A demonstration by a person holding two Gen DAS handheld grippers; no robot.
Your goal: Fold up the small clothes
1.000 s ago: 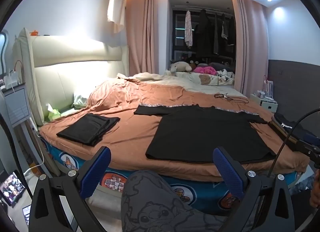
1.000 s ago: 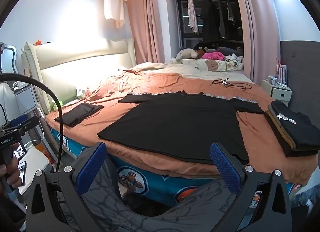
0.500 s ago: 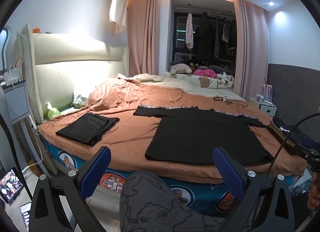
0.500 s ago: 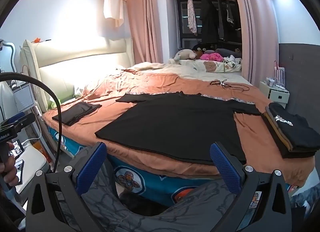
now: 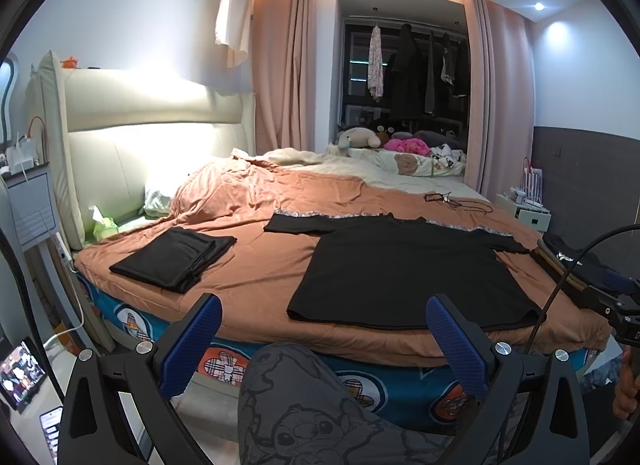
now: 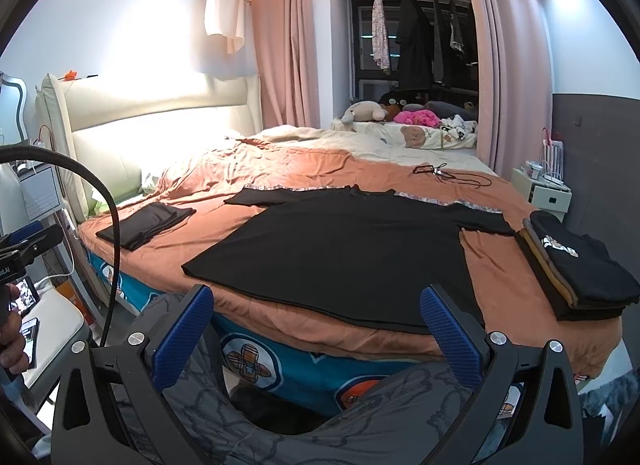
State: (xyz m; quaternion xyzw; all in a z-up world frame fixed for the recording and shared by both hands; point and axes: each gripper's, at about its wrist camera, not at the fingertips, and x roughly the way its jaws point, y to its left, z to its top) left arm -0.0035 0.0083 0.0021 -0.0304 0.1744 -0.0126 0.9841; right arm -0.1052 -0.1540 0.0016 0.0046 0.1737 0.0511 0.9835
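Landmark: black T-shirt (image 5: 404, 269) – laid flat, sleeves out, on the bed (image 5: 256, 265), hem near the front edge. Left of the shirt, well apart: folded black garment (image 5: 176, 261). Right of the shirt, near the sleeve: stack of folded clothes (image 6: 576, 269), black one on top. Beyond the shirt's collar: cord (image 6: 444, 175) on the cover. Left gripper (image 5: 322, 341) – jaws wide, empty, short of the hem, above a knee (image 5: 304, 405). Right gripper (image 6: 316, 333): jaws wide, empty, short of the hem.
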